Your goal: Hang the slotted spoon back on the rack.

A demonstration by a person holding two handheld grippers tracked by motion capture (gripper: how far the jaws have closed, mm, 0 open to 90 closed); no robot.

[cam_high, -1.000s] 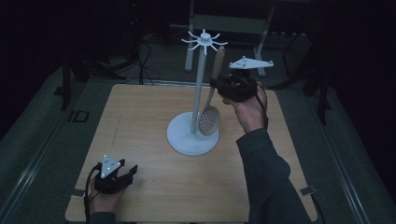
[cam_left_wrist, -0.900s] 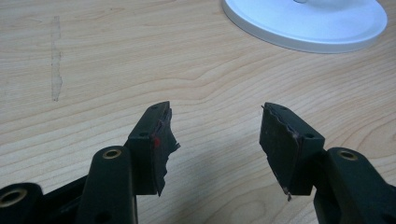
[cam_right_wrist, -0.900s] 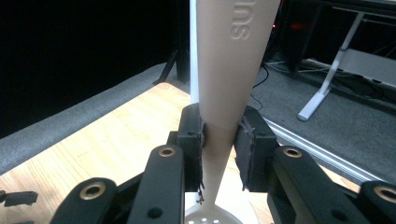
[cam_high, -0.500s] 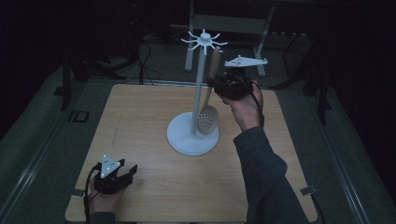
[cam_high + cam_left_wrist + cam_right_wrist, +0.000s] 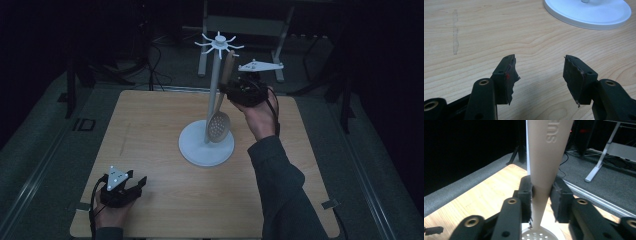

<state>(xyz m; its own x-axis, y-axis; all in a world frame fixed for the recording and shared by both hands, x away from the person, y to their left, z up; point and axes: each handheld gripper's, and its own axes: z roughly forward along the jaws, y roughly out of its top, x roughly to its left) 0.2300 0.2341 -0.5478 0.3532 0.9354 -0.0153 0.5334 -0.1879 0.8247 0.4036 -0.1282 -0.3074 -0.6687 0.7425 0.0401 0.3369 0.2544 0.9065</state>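
Skimmer [image 5: 549, 152] higher; handle lettering close-up

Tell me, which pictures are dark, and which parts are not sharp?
High view: dim, black surroundings, the wooden table lit. Left gripper view: bright, even; the stand base slightly soft. Right gripper view: black background at left, the slotted spoon handle close and blurred.

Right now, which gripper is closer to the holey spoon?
Right. The right gripper has the spoon handle between its jaws by the stand; the left gripper rests far off at the table's near corner.
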